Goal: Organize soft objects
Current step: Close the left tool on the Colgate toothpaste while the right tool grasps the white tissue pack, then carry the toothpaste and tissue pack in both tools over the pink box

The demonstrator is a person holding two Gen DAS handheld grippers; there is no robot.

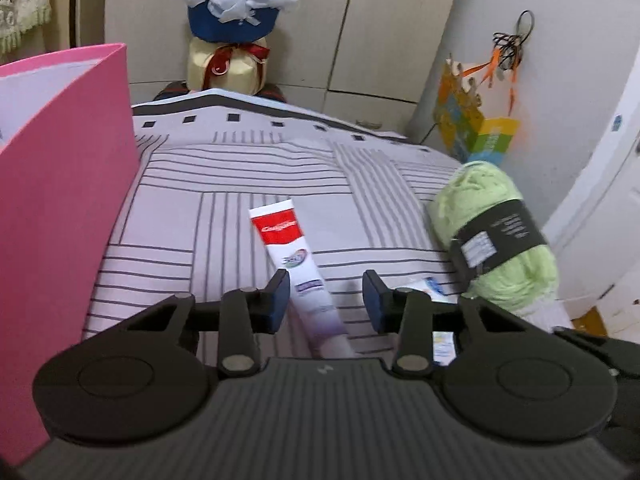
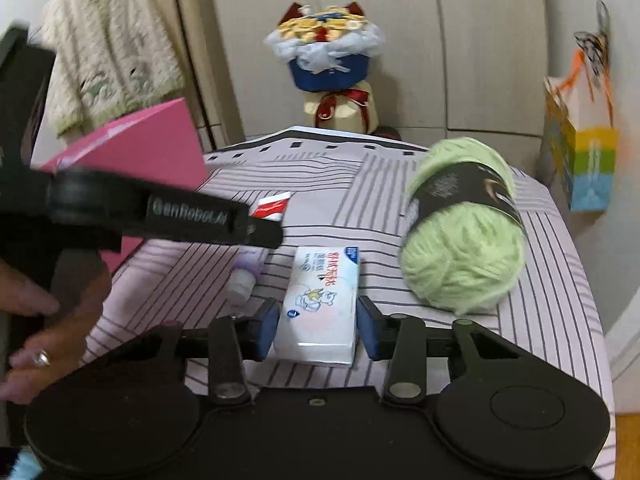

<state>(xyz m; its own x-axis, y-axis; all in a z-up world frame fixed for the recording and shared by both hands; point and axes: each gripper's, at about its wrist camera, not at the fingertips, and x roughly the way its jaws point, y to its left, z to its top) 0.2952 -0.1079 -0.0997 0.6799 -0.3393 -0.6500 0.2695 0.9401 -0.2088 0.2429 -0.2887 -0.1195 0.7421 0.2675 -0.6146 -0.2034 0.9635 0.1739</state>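
Progress looks early: the pink box at far left shows nothing inside, as far as its visible wall tells. The left gripper stands narrowly open astride the toothpaste tube, pads apart from it. The right gripper is clamped on the tissue pack. The green yarn waits untouched at right on the striped desk.

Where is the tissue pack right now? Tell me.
In the right wrist view, the tissue pack lies on the striped cloth, between the right hand-held gripper's fingers, left of the green yarn.
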